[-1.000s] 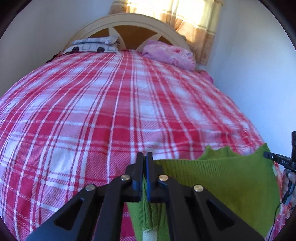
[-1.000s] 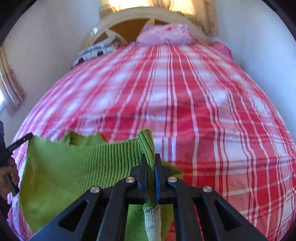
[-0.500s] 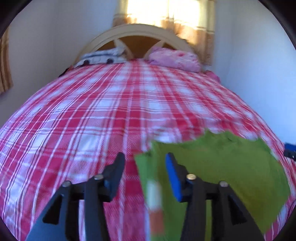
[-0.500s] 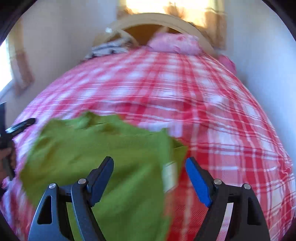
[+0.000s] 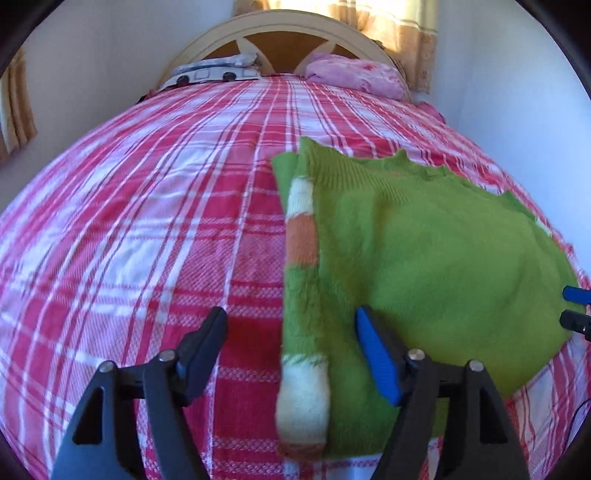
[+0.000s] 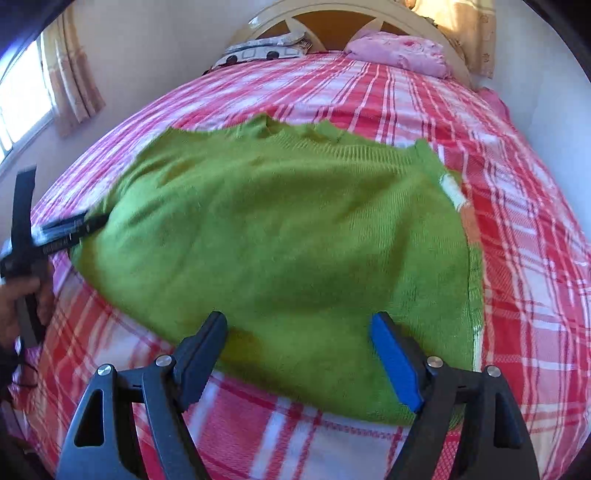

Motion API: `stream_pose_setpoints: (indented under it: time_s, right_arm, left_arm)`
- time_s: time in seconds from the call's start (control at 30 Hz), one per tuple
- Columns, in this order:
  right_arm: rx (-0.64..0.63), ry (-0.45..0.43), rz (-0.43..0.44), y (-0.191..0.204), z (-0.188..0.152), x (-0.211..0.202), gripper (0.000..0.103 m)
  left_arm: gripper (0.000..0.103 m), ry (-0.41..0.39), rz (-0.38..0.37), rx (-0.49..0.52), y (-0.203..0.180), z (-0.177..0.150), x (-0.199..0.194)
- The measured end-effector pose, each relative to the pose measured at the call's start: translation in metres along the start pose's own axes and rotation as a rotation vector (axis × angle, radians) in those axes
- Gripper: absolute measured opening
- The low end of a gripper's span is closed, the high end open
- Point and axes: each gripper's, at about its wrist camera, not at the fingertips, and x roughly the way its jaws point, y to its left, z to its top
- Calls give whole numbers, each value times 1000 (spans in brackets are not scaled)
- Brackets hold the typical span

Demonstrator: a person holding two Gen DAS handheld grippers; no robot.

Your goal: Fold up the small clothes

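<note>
Green sweater (image 5: 436,258) flat on plaid bed (image 5: 147,221). Left gripper (image 5: 291,339) jaws opening, nothing pinched; right gripper (image 6: 299,343) jaws apart, empty.

Bright daylight thru the curtain (image 5: 402,33) behind the headboard (image 5: 280,40), w/ glare there. Both views bulge hard, black vignette at corners. Green sweater (image 6: 288,240) and checked bedspread (image 5: 147,221) look soft, some motion blur. Side window (image 6: 18,99) blown out in right view.

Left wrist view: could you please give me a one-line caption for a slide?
Opening left tongs hover over the striped sleeve of a green knitted sweater lying on a red-and-white plaid bedspread.
</note>
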Motion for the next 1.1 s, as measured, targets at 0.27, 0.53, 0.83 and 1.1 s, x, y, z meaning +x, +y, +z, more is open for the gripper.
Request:
stream_pose_setpoints:
  time_s: [0.27,0.53,0.83,1.1]
  right_arm:
    - [-115,59,-25,71,10,40,81]
    - [-123,-44,-72,104,19,26,81]
    - [-102,-31,-35,114,3,53,81]
    - [-109,-42,-51,118,-3,50,81]
  left_arm:
    - [84,-2,-2,-27,0,-5,1]
    - [85,-4,25,-14,-1,-13,-3]
    - [85,7,33,-8,0,-18,-5]
    - [86,23,28,0,1,-24,-9]
